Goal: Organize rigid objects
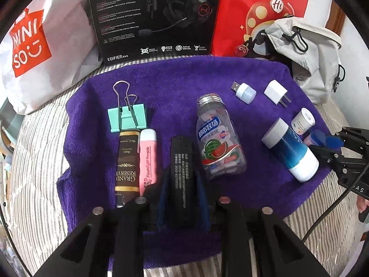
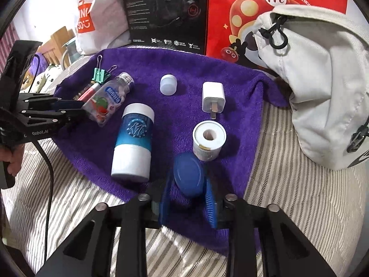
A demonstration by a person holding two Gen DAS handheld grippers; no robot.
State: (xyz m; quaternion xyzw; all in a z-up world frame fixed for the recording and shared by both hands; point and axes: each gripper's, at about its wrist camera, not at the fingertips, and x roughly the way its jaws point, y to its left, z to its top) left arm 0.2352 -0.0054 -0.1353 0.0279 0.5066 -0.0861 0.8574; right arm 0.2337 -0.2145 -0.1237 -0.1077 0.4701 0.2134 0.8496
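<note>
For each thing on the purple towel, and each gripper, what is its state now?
left gripper: shut on black bar
black bar: held, lying flat
right gripper: shut on blue oval object
blue oval object: held
candy bottle: on its side, no cap
blue and white bottle: on its side
binder clip: handles folded out
white plug: prongs toward camera

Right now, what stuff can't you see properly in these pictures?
- Black bar in the left claw: the near end is hidden by the claw's pads, left wrist view; printed text too small.
- Blue oval thing in the right claw: blurred, right wrist view; its underside is hidden.
- Grand Reserve stick: lower end behind the claw frame.
</note>
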